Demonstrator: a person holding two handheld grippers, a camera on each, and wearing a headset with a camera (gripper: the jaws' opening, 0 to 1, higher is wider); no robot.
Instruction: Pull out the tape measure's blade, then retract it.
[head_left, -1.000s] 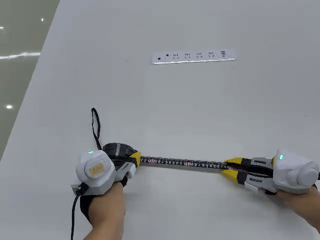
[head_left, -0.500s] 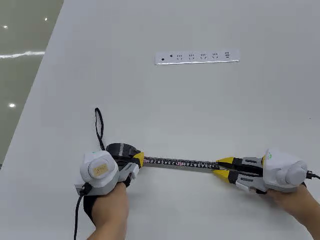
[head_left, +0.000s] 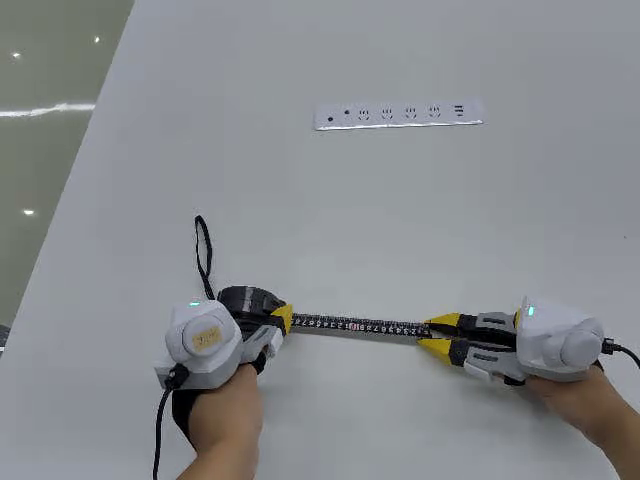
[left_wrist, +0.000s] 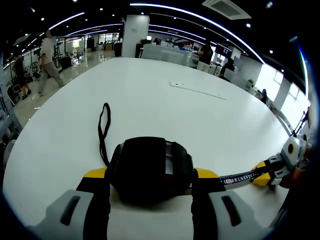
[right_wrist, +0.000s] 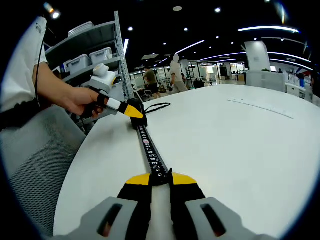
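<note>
Lower left of head view: left gripper (head_left: 272, 333) clamping black tape measure case (head_left: 245, 299), jaws pressing on both its sides. Strap (head_left: 204, 255) trailing up-frame on white table (head_left: 300, 200). Blade (head_left: 360, 326) running out rightward across lower centre. Lower right: right gripper (head_left: 437, 335) pinching blade end, jaws closed together on it. Power strip (head_left: 398, 113) lying upper centre.

The right gripper (head_left: 436, 333), clamped on the tip of the blade (head_left: 360, 325), draws closer to the tape measure case (head_left: 248, 300) (gripped by the left gripper (head_left: 276, 328)), leaving less blade exposed.
</note>
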